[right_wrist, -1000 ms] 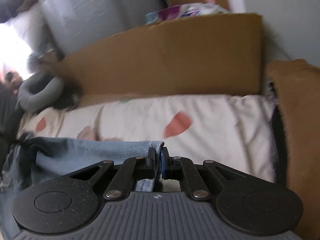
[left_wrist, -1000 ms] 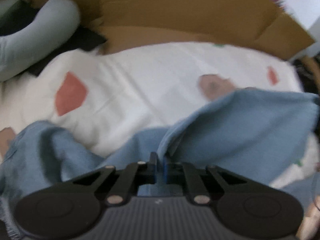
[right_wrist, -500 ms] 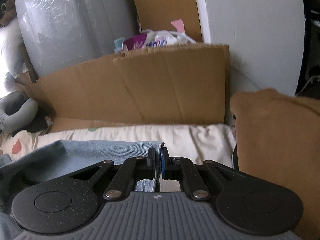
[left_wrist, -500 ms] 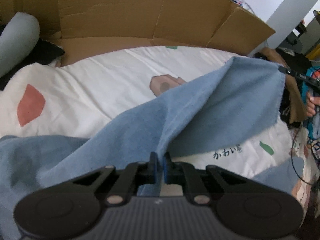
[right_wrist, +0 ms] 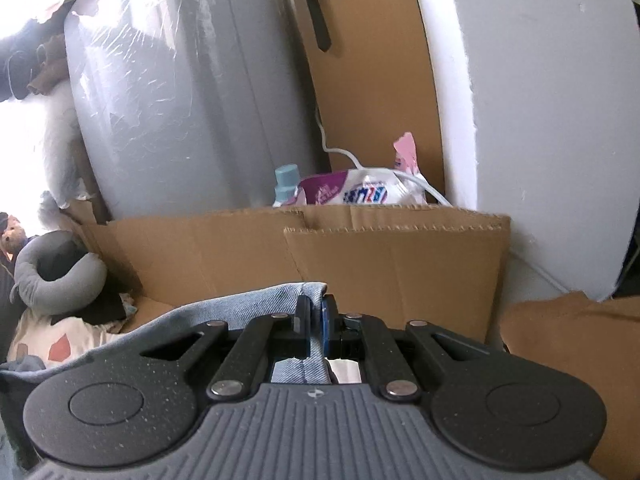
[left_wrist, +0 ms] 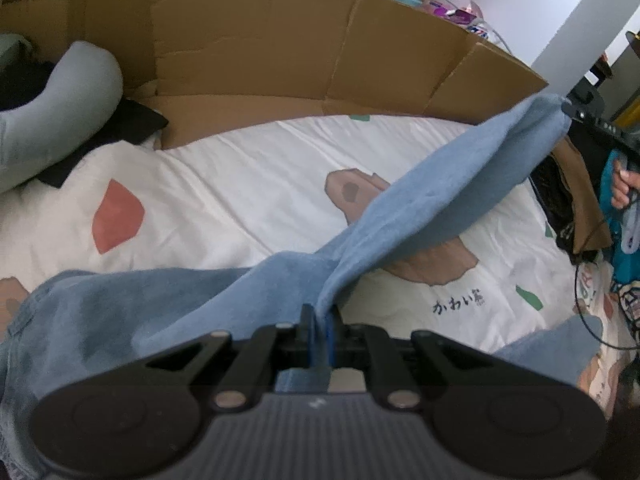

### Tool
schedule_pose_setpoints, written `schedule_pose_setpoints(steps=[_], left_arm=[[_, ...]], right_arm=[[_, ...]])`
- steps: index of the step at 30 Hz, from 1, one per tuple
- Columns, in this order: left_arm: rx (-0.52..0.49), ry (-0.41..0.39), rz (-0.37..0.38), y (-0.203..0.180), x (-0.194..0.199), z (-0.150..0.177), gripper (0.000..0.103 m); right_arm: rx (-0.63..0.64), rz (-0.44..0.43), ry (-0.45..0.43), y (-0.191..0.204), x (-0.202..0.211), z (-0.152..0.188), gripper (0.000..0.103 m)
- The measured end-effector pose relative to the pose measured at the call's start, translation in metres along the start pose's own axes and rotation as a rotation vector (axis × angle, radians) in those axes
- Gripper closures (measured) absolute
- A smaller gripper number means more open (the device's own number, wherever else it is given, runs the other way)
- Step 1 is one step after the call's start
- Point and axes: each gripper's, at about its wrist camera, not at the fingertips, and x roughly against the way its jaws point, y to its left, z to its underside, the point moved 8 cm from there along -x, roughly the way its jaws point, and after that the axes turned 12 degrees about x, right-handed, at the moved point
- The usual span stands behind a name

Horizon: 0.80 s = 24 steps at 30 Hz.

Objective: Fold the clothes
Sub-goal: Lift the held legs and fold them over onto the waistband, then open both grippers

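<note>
A light blue denim garment (left_wrist: 420,200) hangs stretched above a white patterned bedsheet (left_wrist: 248,184). My left gripper (left_wrist: 319,314) is shut on a fold of the denim, which runs up and to the right from its jaws. At the far upper right of the left wrist view the other end of the cloth is pinched by my right gripper (left_wrist: 568,106). In the right wrist view my right gripper (right_wrist: 315,310) is shut on the hemmed edge of the denim garment (right_wrist: 248,304), whose cloth trails off to the left. More denim lies bunched at the lower left (left_wrist: 100,312).
Brown cardboard panels (left_wrist: 256,48) stand along the far side of the bed. A grey neck pillow (right_wrist: 52,276) lies at the left. A wrapped grey mattress (right_wrist: 184,92) and a white wall (right_wrist: 540,100) rise behind. A brown cloth (right_wrist: 576,344) sits right. A person's hand (left_wrist: 622,188) shows at right.
Both grippers have risen with the denim in them. The cloth between them has pulled longer and tauter, off the sheet. The right view tilted up, from the bed toward the wall.
</note>
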Motion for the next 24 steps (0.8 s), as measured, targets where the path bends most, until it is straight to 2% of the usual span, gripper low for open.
schedule_pose_setpoints(steps=[8, 17, 24], left_arm=[[-0.031, 0.139, 0.027, -0.007, -0.011, 0.031, 0.098], [-0.023, 0.208, -0.016, 0.003, -0.018, 0.049, 0.098], [-0.049, 0.257, -0.048, 0.007, -0.009, 0.052, 0.098]], right_arm=[[-0.012, -0.046, 0.125, -0.003, 0.045, 0.057, 0.101], [-0.096, -0.113, 0.265, 0.009, 0.093, 0.135, 0.102], [-0.099, -0.209, 0.354, 0.033, 0.115, 0.163, 0.102]])
